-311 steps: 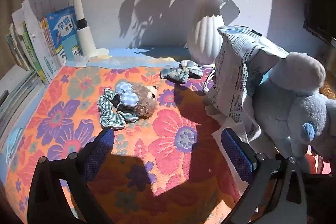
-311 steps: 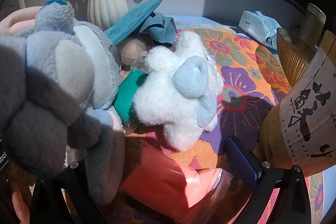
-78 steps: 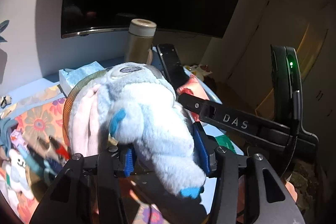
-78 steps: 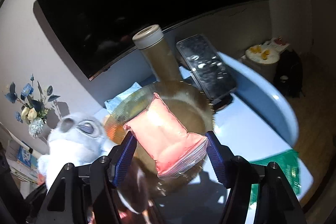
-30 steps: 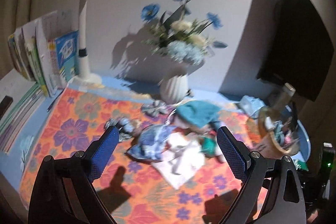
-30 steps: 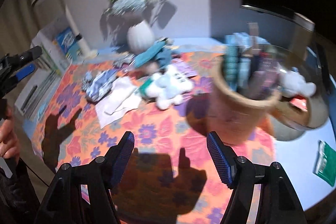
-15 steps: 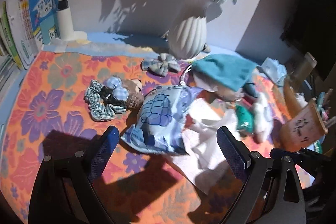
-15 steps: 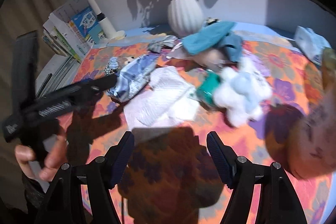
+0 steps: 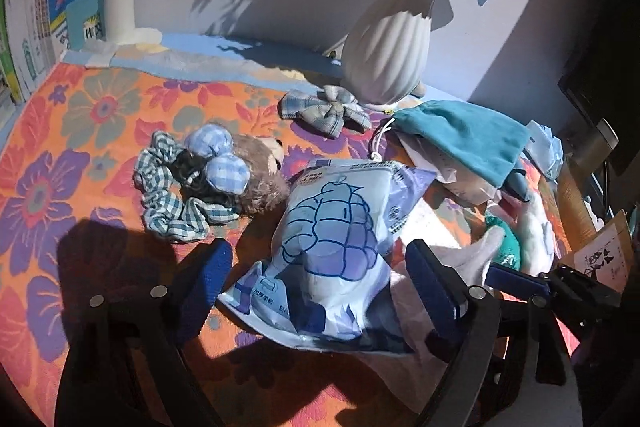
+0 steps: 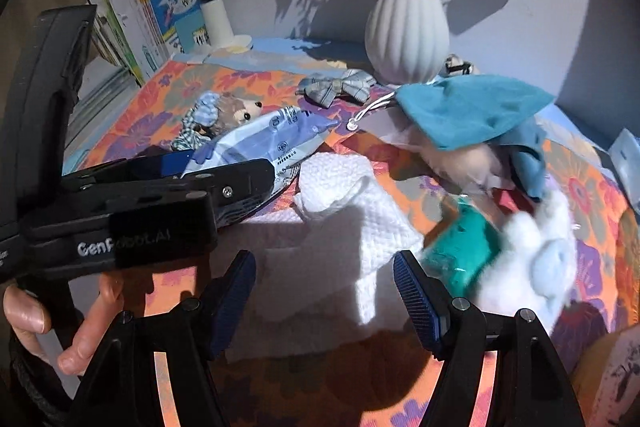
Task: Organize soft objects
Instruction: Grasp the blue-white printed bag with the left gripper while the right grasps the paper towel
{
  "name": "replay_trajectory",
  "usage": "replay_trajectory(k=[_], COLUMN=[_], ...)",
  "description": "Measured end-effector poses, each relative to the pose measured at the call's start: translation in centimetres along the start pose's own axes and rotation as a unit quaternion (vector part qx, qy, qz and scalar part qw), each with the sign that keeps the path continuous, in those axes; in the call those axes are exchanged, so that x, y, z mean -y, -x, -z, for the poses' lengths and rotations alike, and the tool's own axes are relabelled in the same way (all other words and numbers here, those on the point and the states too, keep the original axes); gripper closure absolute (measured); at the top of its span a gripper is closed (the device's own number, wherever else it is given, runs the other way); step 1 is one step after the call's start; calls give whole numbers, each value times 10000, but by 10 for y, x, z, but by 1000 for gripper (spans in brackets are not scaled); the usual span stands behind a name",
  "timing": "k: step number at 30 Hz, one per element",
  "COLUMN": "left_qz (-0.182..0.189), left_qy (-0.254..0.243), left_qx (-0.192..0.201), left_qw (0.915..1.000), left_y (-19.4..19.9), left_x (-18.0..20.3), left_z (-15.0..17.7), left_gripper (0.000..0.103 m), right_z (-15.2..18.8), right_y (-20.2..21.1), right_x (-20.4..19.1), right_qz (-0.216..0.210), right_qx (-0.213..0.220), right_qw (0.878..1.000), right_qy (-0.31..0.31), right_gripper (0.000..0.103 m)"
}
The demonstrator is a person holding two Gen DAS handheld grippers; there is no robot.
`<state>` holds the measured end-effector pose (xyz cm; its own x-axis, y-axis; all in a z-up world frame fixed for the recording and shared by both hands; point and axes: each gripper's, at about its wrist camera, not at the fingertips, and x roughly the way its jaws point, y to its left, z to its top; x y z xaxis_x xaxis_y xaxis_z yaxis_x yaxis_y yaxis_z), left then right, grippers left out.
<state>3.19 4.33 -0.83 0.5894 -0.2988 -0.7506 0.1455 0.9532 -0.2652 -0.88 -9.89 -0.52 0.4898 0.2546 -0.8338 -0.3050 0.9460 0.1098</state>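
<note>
Blue-white wipes pack (image 9: 336,251): it lies on the floral cloth (image 9: 80,131), the landmark for all lines below.
Left gripper (image 9: 320,267): its jaws stand apart on both sides of the pack and are closing; the pads do not press on it yet.
Right gripper (image 10: 324,283): the jaws are apart, nothing between them, above the white towel (image 10: 352,203) just right of the pack.
Brown plush with checked scrunchie (image 9: 224,175): just left of the pack.
Plaid bow (image 9: 324,109): behind the pack, near the white vase (image 9: 390,55).
Teal pouch (image 9: 464,139): right and behind the pack.
White plush toy (image 10: 528,259): right of the towel, touching a green packet (image 10: 464,247).
Person's hand (image 10: 60,323): it grips the handle of the left gripper.
</note>
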Motion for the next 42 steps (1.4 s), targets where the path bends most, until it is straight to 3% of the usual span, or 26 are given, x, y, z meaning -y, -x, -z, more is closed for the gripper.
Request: replay_trajectory(k=[2, 8, 11, 13, 19, 23, 26, 29, 31, 33, 35, 42], left_qz=[80, 234, 232, 221, 190, 281, 261, 249, 242, 264, 291, 315], left_qy=[65, 154, 115, 92, 58, 285, 323, 288, 284, 310, 343, 386], left_qx=[-12, 36, 169, 308, 677, 702, 712, 725, 716, 714, 703, 686], left_qw=[9999, 9996, 9995, 9992, 9975, 9967, 9966, 9966, 9967, 9966, 9965, 9964], left_y=[-2, -2, 3, 7, 20, 20, 21, 21, 21, 20, 20, 20], left_x=[-2, -7, -6, -5, -5, -14, -16, -14, -13, -15, -16, -17], left_z=[-1, 1, 2, 4, 7, 5, 5, 6, 7, 6, 5, 5], left_gripper=[27, 36, 39, 39, 40, 40, 40, 40, 40, 40, 40, 40], right_z=[-1, -3, -1, -1, 8, 24, 34, 37, 36, 36, 33, 20], right_y=[-10, -22, -20, -18, 7, 27, 17, 13, 21, 33, 38, -2], right_x=[2, -5, -7, -5, 1, -10, -20, -16, -10, -4, -5, -31], right_qz=[6, 360, 531, 493, -154, -471, -189, -306, -463, -468, -448, -559], right_qx=[-86, -66, 39, 98, 423, 344, -52, -187, -67, 170, 262, -261], right_qw=[10000, 9992, 9984, 9986, 9989, 9982, 9992, 9991, 9989, 9987, 9986, 9969], right_qy=[-23, 138, 204, 159, -137, 128, 343, 211, 21, -105, -94, 491], right_gripper=[33, 34, 64, 92, 96, 96, 87, 68, 27, 11, 11, 11])
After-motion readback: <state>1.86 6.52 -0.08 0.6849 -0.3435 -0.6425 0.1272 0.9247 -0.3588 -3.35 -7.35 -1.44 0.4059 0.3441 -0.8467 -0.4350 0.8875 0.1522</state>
